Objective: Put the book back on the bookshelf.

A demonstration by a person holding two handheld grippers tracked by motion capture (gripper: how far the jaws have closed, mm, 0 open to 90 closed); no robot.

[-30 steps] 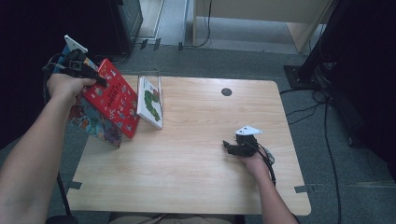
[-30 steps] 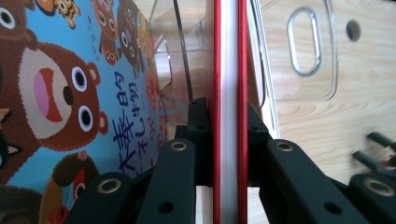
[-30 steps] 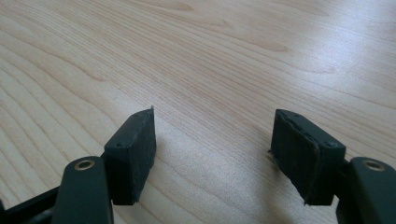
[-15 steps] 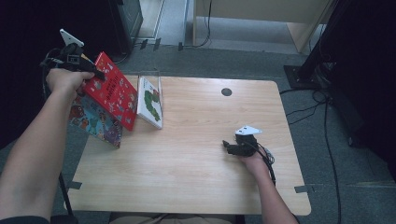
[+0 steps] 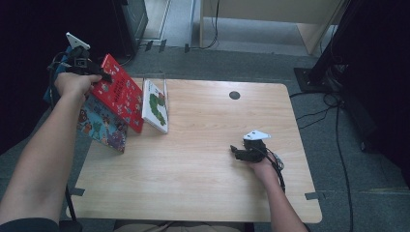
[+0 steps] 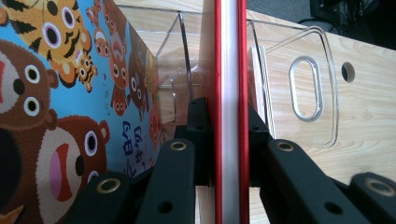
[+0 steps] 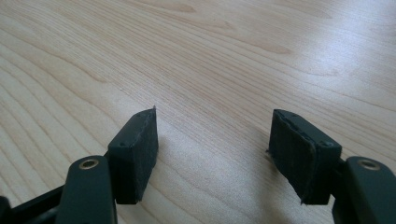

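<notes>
My left gripper is shut on a thin red picture book, holding it tilted above the table's far left corner. Seen edge-on in the left gripper view, the red book sits clamped between the black jaws of the left gripper. A blue book with cartoon animals leans at the table's left edge, and shows as the blue book beside the jaws. A white book with a green caterpillar stands against a clear acrylic holder. My right gripper rests open on bare wood; the right gripper lies at the table's right.
The light wooden table has a round cable hole near its far edge. Dark equipment and cables sit on the floor to the right, and a black cabinet stands behind the left corner.
My left gripper has lifted the red book a little up and to the left, away from the white book. The right gripper has stayed still.
</notes>
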